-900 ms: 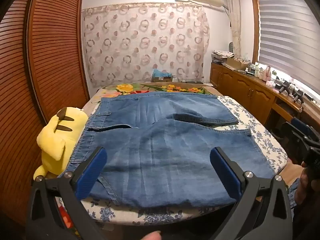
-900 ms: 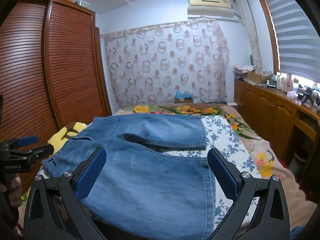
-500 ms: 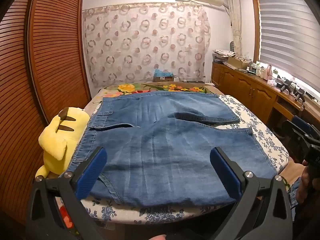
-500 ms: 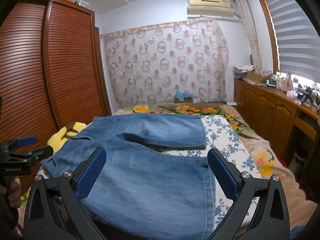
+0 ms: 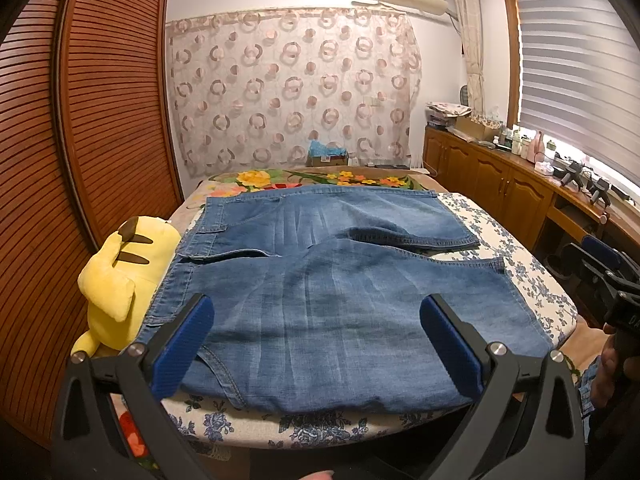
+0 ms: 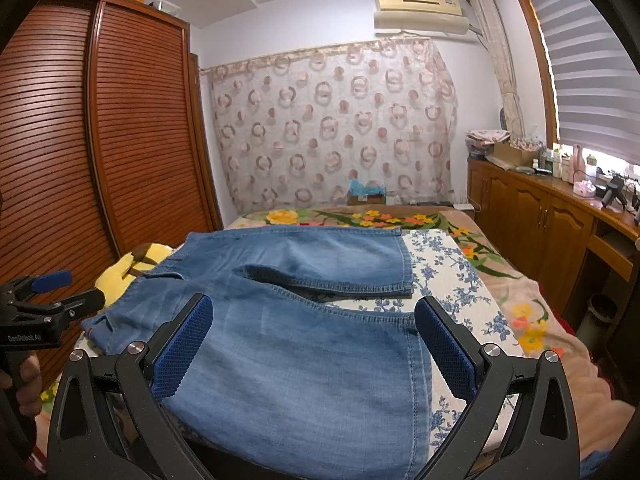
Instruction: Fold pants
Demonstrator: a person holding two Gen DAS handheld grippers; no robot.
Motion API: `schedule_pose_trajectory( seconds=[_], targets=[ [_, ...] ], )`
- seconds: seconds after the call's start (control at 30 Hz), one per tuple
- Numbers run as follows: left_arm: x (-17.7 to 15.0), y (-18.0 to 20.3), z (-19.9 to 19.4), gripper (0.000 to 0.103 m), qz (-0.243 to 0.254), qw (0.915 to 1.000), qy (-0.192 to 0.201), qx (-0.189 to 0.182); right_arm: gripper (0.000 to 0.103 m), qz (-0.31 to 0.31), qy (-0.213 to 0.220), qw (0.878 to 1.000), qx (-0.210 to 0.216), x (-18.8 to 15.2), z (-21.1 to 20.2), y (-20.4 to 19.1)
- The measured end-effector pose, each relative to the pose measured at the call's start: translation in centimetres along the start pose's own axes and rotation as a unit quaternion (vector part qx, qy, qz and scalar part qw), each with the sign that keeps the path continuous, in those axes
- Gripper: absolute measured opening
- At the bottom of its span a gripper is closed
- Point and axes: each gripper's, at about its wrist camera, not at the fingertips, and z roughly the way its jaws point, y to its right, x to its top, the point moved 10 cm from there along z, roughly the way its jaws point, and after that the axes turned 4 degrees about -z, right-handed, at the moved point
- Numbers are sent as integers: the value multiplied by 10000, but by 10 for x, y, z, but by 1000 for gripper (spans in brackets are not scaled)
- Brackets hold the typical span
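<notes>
- So the blue denim pants (image 5: 320,292) are lying flat on the bed (image 5: 520,264), on a white sheet with blue flowers (image 6: 452,280); both legs run sideways across it, one nearer, one further back.
- Waistband end sits right beside the yellow plush toy (image 5: 120,280), leg hems at the opposite end from it.
- Left hand-held gripper (image 5: 316,344) hovers over the near leg, jaws spread wide, nothing pinched.
- Right hand-held gripper (image 6: 312,344) same deal, released, above the near leg's hem end.
- Louvered wooden wardrobe (image 5: 100,120) stands just behind the plush toy.
</notes>
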Motion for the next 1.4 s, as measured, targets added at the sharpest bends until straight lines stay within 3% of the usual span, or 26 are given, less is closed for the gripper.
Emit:
schedule_pose_trajectory(
  seconds=[1.4],
  targets=[
    [12, -1, -12, 103, -25, 10000, 89, 5, 103, -3, 1, 10000, -1, 1, -1, 0]
  ],
)
